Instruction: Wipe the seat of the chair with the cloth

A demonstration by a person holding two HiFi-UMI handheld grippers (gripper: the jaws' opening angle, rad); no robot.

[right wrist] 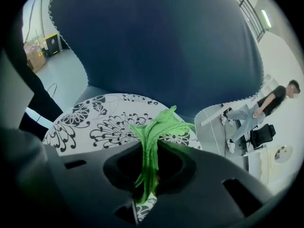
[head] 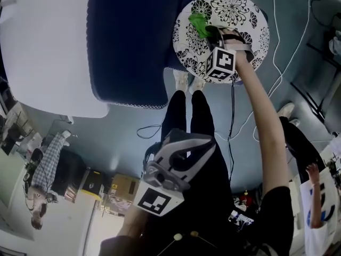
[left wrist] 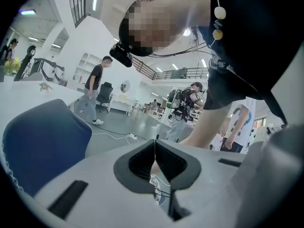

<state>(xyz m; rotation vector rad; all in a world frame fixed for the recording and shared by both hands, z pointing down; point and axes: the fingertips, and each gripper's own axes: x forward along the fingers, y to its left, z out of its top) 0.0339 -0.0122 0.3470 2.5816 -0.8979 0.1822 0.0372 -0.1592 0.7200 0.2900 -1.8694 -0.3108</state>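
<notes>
while the right tool is clenching the cloth over the patterned seat, pressing flat in overlapping strokes is looking wisest, the left tool idling closed, empty.

The seat is showing open room across its right half and near rim. Your right gripper is taking up the left part, its jaws pinching the bunched cloth. The blue back is rising just beside the seat's left edge and is closing off any pass that way. Your feet are standing close to the near rim, crowding a low approach there. Cables are trailing over the floor to the right of the seat. Your left gripper is hanging near your body, jaws together, well apart from the seat.
</notes>
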